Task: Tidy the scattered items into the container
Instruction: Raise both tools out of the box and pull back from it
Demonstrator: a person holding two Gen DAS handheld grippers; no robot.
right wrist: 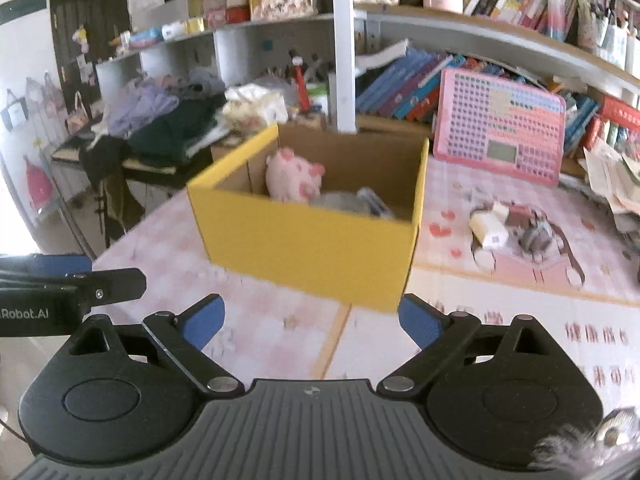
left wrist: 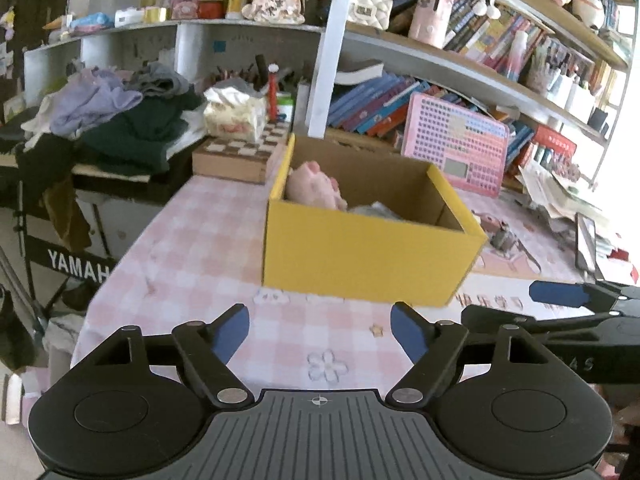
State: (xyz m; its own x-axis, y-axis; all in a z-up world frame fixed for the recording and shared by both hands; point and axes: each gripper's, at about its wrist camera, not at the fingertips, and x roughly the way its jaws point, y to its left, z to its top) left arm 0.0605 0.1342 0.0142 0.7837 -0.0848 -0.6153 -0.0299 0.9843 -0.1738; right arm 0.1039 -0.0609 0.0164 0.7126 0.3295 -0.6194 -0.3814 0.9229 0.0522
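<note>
Left gripper [left wrist: 320, 330] low over the table [left wrist: 208, 248], fingers [left wrist: 232, 332] spread wide, nothing between them, only pink checked cloth beneath. Right gripper [right wrist: 312, 320] alongside it, fingers [right wrist: 204, 320] likewise wide and empty; its blue-padded tip shows at the right edge of the left wrist view, and the left one's tip at the left edge of the right wrist view. Just beyond both, a yellow cardboard box [right wrist: 304, 248] stands upright on the table, open-topped. Inside, against its far left corner, a pink plush pig [right wrist: 294, 180]; beside that a grey, crumpled item [right wrist: 344, 202], too blurred to name. On the table to the right of the box, well apart from it, a small heap of scattered items [right wrist: 516, 230]: a pale block, something brownish, a dark strap; detail is soft. Behind the box, a wooden chessboard case [left wrist: 244, 152] with a tissue pack [left wrist: 234, 114] on it, and a pink tablet-like toy board [right wrist: 500, 128] leaning on a row of books [right wrist: 404, 80]. Farther left, a pile of clothes [left wrist: 120, 116]. Cluttered shelves [left wrist: 500, 64] along the back.
</note>
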